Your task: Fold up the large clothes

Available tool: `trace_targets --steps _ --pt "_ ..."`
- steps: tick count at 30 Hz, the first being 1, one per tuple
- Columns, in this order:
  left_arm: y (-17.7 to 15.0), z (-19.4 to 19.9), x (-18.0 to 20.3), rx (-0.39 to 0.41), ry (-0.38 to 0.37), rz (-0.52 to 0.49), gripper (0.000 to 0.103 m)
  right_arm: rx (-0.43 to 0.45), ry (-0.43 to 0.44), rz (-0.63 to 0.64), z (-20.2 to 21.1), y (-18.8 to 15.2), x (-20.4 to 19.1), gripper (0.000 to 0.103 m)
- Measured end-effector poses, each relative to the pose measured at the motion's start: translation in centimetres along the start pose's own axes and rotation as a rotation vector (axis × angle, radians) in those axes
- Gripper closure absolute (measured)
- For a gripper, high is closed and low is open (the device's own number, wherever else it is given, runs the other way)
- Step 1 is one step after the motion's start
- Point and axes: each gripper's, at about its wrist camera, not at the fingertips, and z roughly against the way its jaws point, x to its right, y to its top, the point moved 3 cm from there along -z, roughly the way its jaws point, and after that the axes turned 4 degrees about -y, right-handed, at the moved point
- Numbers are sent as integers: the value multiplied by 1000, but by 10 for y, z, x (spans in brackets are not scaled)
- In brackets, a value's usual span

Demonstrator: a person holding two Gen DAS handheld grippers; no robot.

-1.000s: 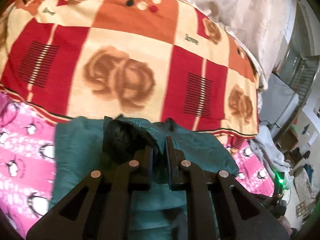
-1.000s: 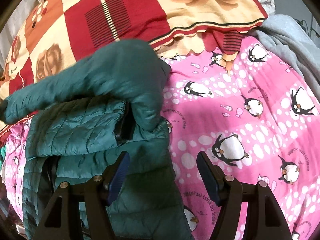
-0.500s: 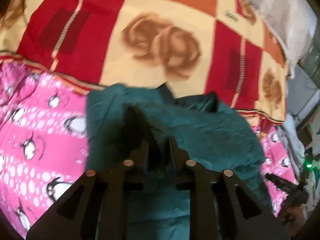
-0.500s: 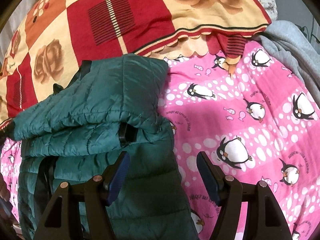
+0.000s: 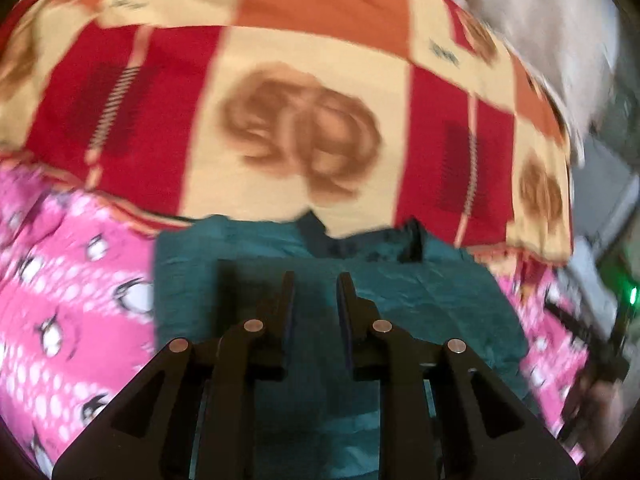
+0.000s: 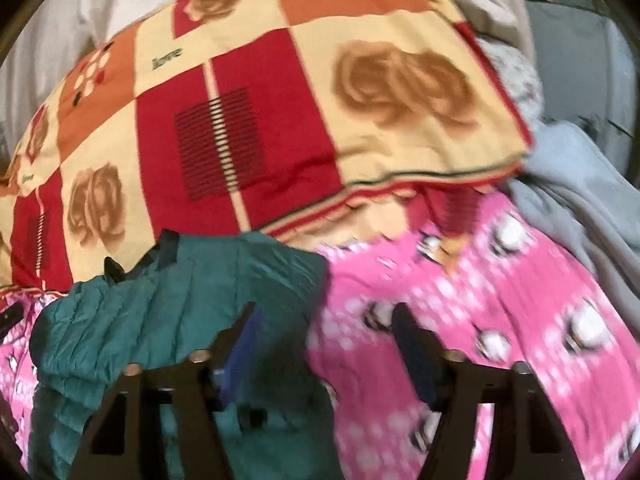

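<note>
Item 1, nearest: left gripper [image 5: 314, 280], black two-finger tool with metal pivot pins. Fingers stand a narrow slot apart above the jacket; whether cloth is pinched between them cannot be told from the blurred frame.

Item 2: right gripper [image 6: 324, 312], black with blue-lined pads. Jaws apart and closing. Its left finger [image 6: 244, 332] lies over the jacket's right edge, its right finger over the pink sheet; the pads do not visibly press on cloth.

Item 3, the task's garment: teal quilted puffer jacket [image 5: 420, 300], folded into a thick, roughly rectangular bundle, lying on the sheet directly beneath and ahead of both grippers. In the right wrist view it [image 6: 160, 312] fills the lower left, stitched ribs showing, with dark trim pieces at its far edge, which touches the blanket's hem.

Item 4: pink bed sheet printed with penguins and white dots [image 6: 500, 320], spread under the jacket and visible on both sides of it.

Item 5: thick blanket in red, cream and orange squares with brown roses [image 5: 300, 128], heaped just beyond the jacket.

Item 6: grey garment [image 6: 580, 184], crumpled at the right, beside the blanket's corner.

Item 7, farthest: pale off-white cloth [image 6: 100, 12] behind the blanket.
</note>
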Motion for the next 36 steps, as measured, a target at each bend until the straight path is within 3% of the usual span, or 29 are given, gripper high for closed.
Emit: trace_targets --steps 2,4,7,12,13,15,17,20,26,27,28,32,34,36 --pt "-5 -19 7 -55 38 -29 86 -3 39 16 -14 4 -9 51" --pt "-12 -34 0 -101 104 -5 86 -23 78 44 -26 2 -20 51" --pt "-26 -48 -16 -176 147 51 86 -69 114 71 -43 -9 -27 52" --pt "-46 -49 -25 -227 181 35 86 -251 195 128 -77 -40 -32 50" --pt "-47 -48 -26 -234 181 40 86 -274 203 118 -81 -45 -30 48" --pt "-50 -48 -30 -234 171 60 86 -315 193 73 -89 -50 -22 28" --pt "-52 -49 -32 -222 156 64 86 -358 179 31 -95 -54 -14 15" --pt "-56 -49 -37 -200 131 72 86 -392 204 9 -101 -59 -10 14" --pt "-51 -46 -38 -181 103 90 86 -344 129 58 -90 -52 -18 18" --pt "-51 -45 -39 -177 90 101 86 -316 122 64 -82 -45 -21 31" --pt "-50 -44 -40 -174 80 110 86 -291 115 63 -75 -39 -25 35" --pt "-51 -40 -44 -165 64 138 86 -49 87 22 -28 -2 -30 37" --pt "-52 -42 -40 -164 81 122 86 47 132 35 -22 10 -43 37" --pt "-52 -42 -36 -164 96 101 86 15 167 98 -37 7 -64 37"
